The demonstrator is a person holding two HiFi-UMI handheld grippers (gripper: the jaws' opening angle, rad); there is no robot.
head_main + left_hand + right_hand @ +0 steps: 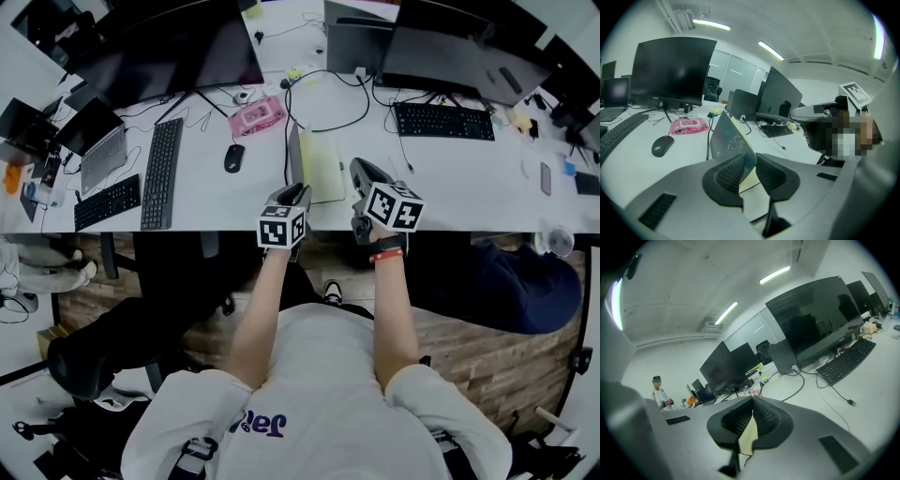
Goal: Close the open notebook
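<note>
The notebook lies open on the white desk, its pale yellow page flat and its grey cover standing nearly upright along the left side. My left gripper is at the cover's near edge. In the left gripper view the cover runs between the jaws of my left gripper; it rests against the left pad with a gap on the other side, so the jaws are open. My right gripper is at the notebook's right edge. It is shut, with a pale yellow strip of page between its pads.
A black mouse and a pink case lie left of the notebook, with a keyboard further left. Another keyboard, a looping black cable and monitors stand behind. A person stands far off.
</note>
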